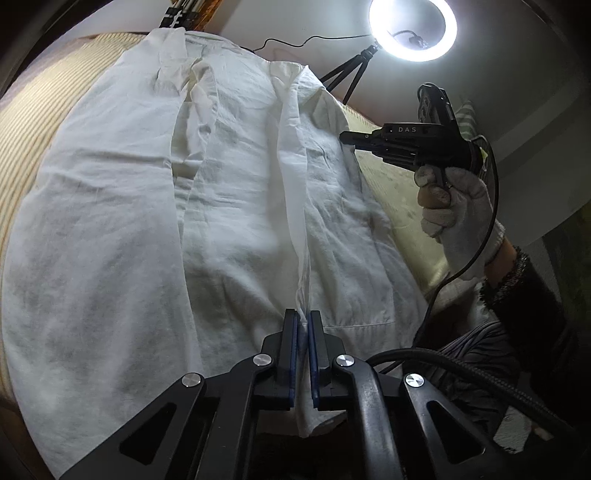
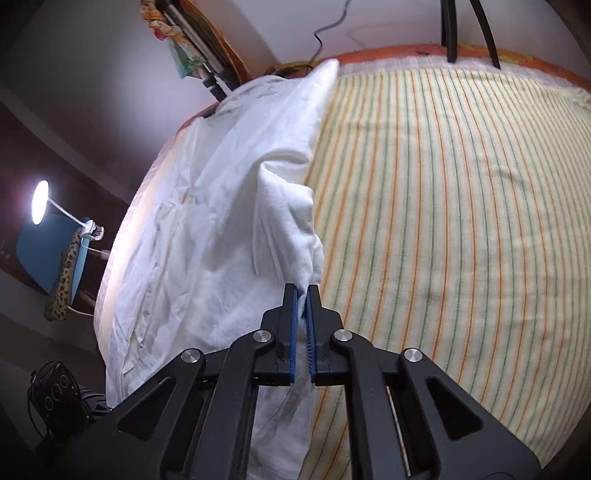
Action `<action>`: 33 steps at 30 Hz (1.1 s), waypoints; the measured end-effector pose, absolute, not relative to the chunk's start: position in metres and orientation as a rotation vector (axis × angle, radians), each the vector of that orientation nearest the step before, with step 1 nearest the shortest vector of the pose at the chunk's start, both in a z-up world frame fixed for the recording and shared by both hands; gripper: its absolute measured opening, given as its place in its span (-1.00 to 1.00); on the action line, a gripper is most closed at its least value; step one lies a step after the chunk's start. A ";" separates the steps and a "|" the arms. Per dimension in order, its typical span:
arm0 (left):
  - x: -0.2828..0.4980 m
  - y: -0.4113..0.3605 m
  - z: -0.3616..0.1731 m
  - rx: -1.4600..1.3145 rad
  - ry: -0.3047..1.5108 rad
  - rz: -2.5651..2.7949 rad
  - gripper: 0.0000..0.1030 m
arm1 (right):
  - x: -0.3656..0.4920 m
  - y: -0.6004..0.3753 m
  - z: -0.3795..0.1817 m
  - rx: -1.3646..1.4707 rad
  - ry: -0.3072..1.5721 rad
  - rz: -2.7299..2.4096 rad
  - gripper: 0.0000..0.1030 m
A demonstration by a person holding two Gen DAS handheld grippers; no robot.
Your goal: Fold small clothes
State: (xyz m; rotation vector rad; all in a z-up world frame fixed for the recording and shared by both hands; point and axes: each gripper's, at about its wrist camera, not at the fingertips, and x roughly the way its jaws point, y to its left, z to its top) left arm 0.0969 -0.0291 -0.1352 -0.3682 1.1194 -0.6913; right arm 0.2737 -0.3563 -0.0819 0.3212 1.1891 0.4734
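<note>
A white shirt [image 1: 229, 206] lies spread on a striped bed cover [image 1: 33, 122]. My left gripper [image 1: 303, 318] is shut on the near hem, at a raised fold that runs up the shirt's middle. My right gripper [image 1: 347, 138], held by a gloved hand, pinches the shirt's right edge farther up. In the right wrist view the right gripper [image 2: 302, 291] is shut on a bunched edge of the shirt [image 2: 207, 229], with the cloth lifted off the bed cover [image 2: 443, 221].
A ring light [image 1: 413, 28] on a tripod [image 1: 347, 74] stands beyond the bed. A desk lamp [image 2: 40, 202] and a blue chair with a leopard-print cloth [image 2: 62, 273] stand beside the bed. Cables [image 1: 461, 258] hang near the right hand.
</note>
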 end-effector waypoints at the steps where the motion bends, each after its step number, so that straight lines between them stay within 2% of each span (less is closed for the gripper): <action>1: 0.096 -0.028 -0.133 -0.392 1.119 -0.702 -0.97 | 0.273 -0.357 -0.075 0.313 1.174 0.484 -0.91; 6: 0.094 -0.036 -0.127 -0.467 1.118 -0.745 -0.98 | 0.277 -0.370 -0.065 0.302 1.166 0.445 -0.92; 12: 0.091 -0.048 -0.131 -0.288 1.105 -0.666 -0.96 | 0.279 -0.360 -0.094 0.199 1.245 0.391 -0.88; 18: 0.081 -0.034 -0.113 -0.228 1.013 -0.590 -0.57 | 0.259 -0.383 -0.069 0.303 1.191 0.450 -0.69; 22: 0.069 -0.039 -0.099 -0.152 0.943 -0.595 -0.46 | 0.230 -0.381 -0.066 0.344 1.213 0.529 -0.66; 28: 0.056 -0.078 -0.098 -0.043 0.936 -0.705 -0.31 | 0.184 -0.372 -0.079 0.319 1.289 0.560 -0.44; 31: 0.044 -0.102 -0.104 0.013 0.946 -0.749 -0.02 | 0.164 -0.379 -0.082 0.342 1.304 0.561 -0.41; 33: 0.033 -0.115 -0.108 0.069 0.940 -0.757 0.09 | 0.152 -0.385 -0.085 0.386 1.313 0.575 -0.41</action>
